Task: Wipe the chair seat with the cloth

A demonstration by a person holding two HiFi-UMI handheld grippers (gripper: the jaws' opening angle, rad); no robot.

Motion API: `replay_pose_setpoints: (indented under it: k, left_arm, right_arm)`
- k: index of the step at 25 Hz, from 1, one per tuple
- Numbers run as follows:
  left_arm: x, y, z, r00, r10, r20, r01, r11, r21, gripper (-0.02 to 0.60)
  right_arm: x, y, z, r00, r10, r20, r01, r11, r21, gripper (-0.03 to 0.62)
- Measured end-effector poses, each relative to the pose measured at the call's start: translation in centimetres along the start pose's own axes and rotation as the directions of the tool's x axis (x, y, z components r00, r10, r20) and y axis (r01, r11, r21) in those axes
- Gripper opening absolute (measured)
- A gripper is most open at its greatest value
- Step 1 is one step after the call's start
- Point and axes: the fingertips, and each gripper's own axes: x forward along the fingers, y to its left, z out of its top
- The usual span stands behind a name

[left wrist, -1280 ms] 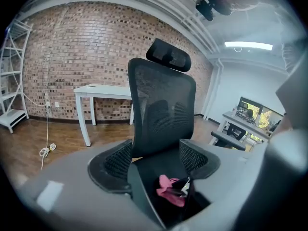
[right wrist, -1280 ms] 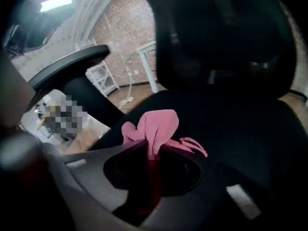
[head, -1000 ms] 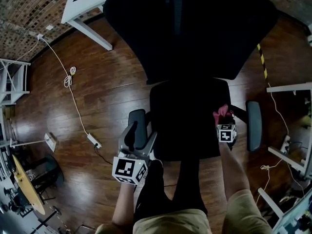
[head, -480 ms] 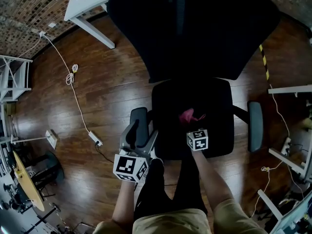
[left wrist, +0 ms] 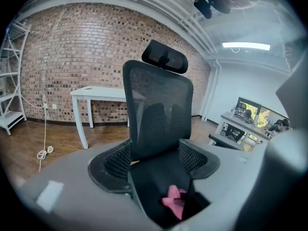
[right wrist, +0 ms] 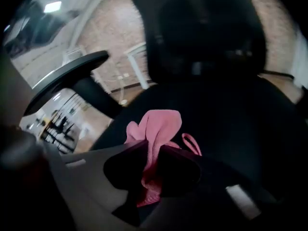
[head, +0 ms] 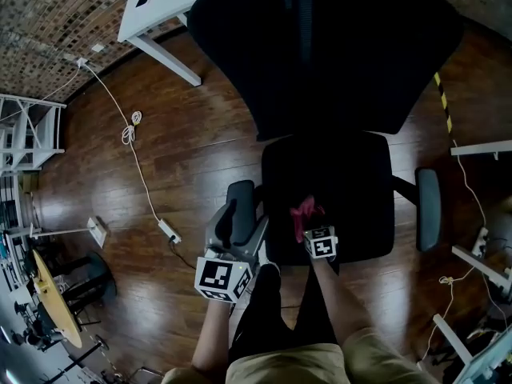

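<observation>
Pink cloth (head: 305,212) clamped in the right claw (right wrist: 153,160), laid on the front of the black chair seat (head: 352,190), left claw (left wrist: 159,170) held spread apart and empty by the left armrest (head: 242,192)

brick wall (left wrist: 57,47) | dark wood floor (head: 192,162) | white table (left wrist: 96,91) by wall | white shelf rack (head: 28,133) | white cable (head: 130,130) on floor | ceiling strip light (left wrist: 245,45) lit

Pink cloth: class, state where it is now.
In the head view, the pink cloth sits on the chair seat, near its front-left edge, clamped in the right gripper's jaws.
</observation>
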Motion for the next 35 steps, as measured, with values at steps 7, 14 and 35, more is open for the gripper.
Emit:
replay_pose_setpoints:
  k: [7,14,35]
  left_arm:
    - [1.2,-2.2,0.4,0.999,-0.048,0.009,0.048,0.999,-0.011,0.296]
    - [0.9,-2.8,0.6,0.998,-0.050,0.024,0.050,0.999,0.008,0.296]
    - [0.4,-3.3,2.0,0.998,-0.048,0.029,0.048,0.999,0.024,0.293]
  right_arm:
    - [-13.2,-24.7,0.3,0.906,-0.422,-0.039,0.423,0.906,0.023,0.072]
    - [-13.9,-23.6,0.5,0.871,-0.490,-0.040,0.490,0.860,0.143,0.072]
    - [-13.2,-20.8,-3.6,0.923,-0.374,-0.088,0.372,0.928,-0.030,0.072]
